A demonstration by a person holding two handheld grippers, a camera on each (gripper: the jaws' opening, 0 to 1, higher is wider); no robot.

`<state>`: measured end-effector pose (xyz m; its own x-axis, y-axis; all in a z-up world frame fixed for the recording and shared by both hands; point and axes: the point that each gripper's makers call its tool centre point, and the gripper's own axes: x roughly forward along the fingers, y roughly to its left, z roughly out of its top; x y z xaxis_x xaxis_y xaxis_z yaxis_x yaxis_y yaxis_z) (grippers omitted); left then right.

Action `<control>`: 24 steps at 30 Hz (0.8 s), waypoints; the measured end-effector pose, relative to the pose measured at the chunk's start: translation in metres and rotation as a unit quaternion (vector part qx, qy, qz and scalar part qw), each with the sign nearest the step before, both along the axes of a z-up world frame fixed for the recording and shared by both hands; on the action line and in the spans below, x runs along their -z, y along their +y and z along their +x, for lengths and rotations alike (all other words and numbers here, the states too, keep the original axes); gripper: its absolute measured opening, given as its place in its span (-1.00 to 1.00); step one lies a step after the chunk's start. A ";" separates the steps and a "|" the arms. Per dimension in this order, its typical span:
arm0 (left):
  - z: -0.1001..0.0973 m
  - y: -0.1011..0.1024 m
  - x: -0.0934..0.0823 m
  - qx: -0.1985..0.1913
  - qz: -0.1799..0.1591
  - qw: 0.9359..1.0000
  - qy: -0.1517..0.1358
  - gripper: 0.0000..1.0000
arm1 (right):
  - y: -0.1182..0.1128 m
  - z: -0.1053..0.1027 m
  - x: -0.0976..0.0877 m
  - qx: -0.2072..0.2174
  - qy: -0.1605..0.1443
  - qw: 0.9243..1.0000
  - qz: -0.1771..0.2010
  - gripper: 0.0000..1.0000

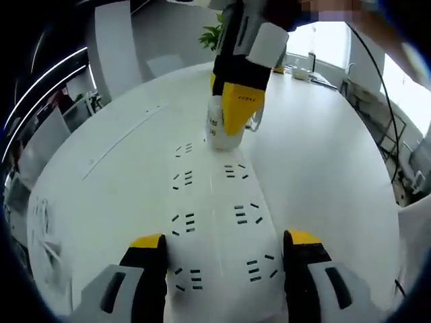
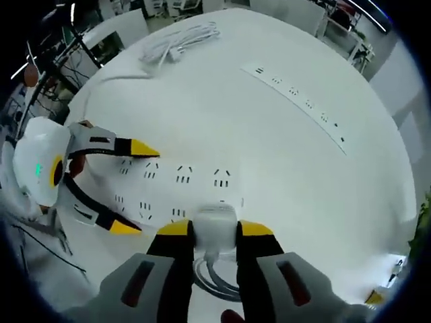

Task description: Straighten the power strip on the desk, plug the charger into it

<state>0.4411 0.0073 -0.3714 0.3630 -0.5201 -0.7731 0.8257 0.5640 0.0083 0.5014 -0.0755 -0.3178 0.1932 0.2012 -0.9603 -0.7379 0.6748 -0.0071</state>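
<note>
A wide white power strip (image 1: 215,222) with two rows of sockets lies on the white round table (image 1: 323,168). My left gripper (image 1: 225,241) is open, one jaw on each side of the strip's near end; I cannot tell whether the pads touch it. My right gripper (image 1: 232,128) reaches down from above at the strip's far end, shut on a white charger (image 1: 217,131). In the right gripper view the charger (image 2: 215,219) sits between my right gripper's (image 2: 215,229) fingers, just over the strip (image 2: 182,178). Its cable (image 2: 215,279) loops below. The left gripper (image 2: 135,188) straddles the strip at the left.
A second, long narrow power strip (image 2: 296,101) lies farther across the table. A coiled white cable (image 2: 178,37) rests near the far edge. A plant (image 1: 212,33), chairs and desks stand beyond the table's rim.
</note>
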 end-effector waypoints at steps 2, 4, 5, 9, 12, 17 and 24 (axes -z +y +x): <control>0.000 0.000 0.000 0.001 0.003 1.000 0.001 0.40 | 0.001 -0.003 0.001 -0.011 -0.011 1.000 -0.023 -0.58; 0.000 0.000 0.000 0.002 0.002 1.000 0.001 0.40 | 0.001 -0.005 0.001 -0.010 -0.015 0.999 -0.027 -0.58; 0.000 0.000 0.000 0.002 0.003 1.000 0.001 0.40 | 0.000 -0.004 0.001 -0.008 -0.013 0.999 -0.029 -0.58; 0.000 0.000 0.000 0.001 0.003 1.000 0.000 0.40 | 0.000 -0.004 0.002 0.002 -0.008 1.000 -0.024 -0.59; 0.002 0.000 0.001 0.001 0.006 1.000 0.001 0.40 | 0.001 0.000 0.003 0.001 -0.014 0.999 -0.049 -0.59; 0.001 0.000 0.001 0.000 0.005 1.000 -0.001 0.40 | -0.005 0.005 0.008 0.024 0.004 0.999 -0.041 -0.59; 0.000 -0.001 0.001 -0.003 0.005 1.000 -0.002 0.41 | -0.006 0.007 0.010 0.011 -0.010 0.999 -0.046 -0.57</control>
